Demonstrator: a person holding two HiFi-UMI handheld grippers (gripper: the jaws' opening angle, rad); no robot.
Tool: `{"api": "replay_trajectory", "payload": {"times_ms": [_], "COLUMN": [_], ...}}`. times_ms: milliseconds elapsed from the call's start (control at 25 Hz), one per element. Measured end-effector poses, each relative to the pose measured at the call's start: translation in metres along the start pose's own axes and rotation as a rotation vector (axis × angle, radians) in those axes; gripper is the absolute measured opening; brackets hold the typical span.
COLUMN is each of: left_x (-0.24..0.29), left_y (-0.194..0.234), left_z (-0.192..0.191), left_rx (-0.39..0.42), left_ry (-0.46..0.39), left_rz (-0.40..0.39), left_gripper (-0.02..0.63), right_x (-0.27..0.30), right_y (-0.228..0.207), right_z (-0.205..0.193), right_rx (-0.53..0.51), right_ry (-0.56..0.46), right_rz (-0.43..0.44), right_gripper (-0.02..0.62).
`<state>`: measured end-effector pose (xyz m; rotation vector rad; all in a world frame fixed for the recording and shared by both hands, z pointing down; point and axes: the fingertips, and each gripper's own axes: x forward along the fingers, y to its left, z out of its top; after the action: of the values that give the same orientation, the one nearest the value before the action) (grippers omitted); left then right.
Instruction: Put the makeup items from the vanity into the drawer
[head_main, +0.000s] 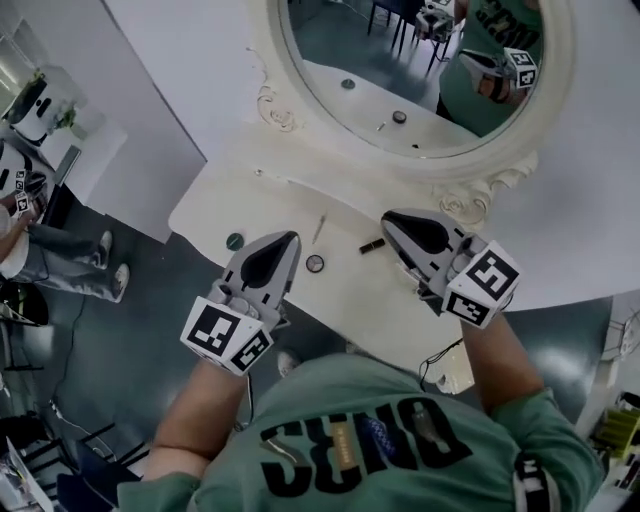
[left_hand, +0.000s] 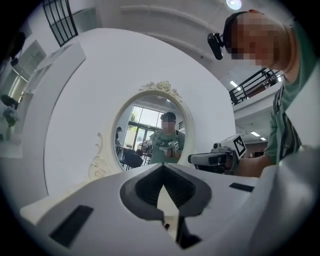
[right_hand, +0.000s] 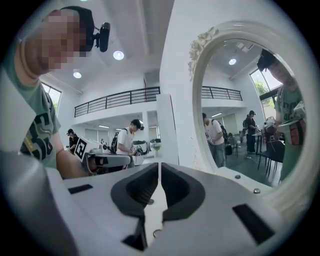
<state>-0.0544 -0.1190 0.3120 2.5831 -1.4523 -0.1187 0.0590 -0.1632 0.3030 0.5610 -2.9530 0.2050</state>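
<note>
On the white vanity top (head_main: 225, 200) lie a dark lipstick tube (head_main: 372, 245), a round compact (head_main: 315, 263), a thin pencil (head_main: 319, 229) and a small green round item (head_main: 235, 241). Both grippers hover above the table's front edge, pointing level at the mirror. My left gripper (head_main: 291, 238) (left_hand: 162, 167) is shut and holds nothing. The right gripper (head_main: 388, 217) (right_hand: 159, 165) has its jaws together but for a hairline slit, with nothing between them. No drawer is in view.
An oval mirror (head_main: 420, 80) in an ornate white frame stands against the wall behind the vanity. A person (head_main: 60, 255) sits on the dark floor at the far left. Other people and tables show in the background of the right gripper view.
</note>
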Motion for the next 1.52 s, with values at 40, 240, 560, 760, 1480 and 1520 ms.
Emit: {"api": "replay_trajectory", "payload": {"times_ms": [40, 240, 560, 760, 1480, 1520], "left_x": [-0.013, -0.079, -0.140, -0.148, -0.132, -0.131], "left_y": [0.007, 0.044, 0.061, 0.059, 0.051, 0.051], "left_z": [0.012, 0.065, 0.088, 0.091, 0.087, 0.087], "left_rx": [0.002, 0.037, 0.054, 0.050, 0.042, 0.042], "left_ry": [-0.010, -0.088, -0.108, -0.134, -0.107, -0.106], "left_rz": [0.016, 0.119, 0.184, 0.176, 0.137, 0.135], "left_gripper": [0.008, 0.008, 0.008, 0.008, 0.008, 0.008], "right_x": [0.008, 0.060, 0.090, 0.088, 0.081, 0.080], "right_y": [0.009, 0.048, 0.086, 0.092, 0.086, 0.087], "right_z": [0.012, 0.062, 0.084, 0.083, 0.076, 0.076], "right_rx": [0.002, -0.070, -0.103, -0.116, -0.114, -0.116], "right_ry": [-0.021, -0.089, -0.101, -0.082, -0.072, -0.072], "right_rz": [0.012, 0.086, 0.121, 0.117, 0.099, 0.100], "right_gripper": [0.026, 0.015, 0.012, 0.012, 0.011, 0.010]}}
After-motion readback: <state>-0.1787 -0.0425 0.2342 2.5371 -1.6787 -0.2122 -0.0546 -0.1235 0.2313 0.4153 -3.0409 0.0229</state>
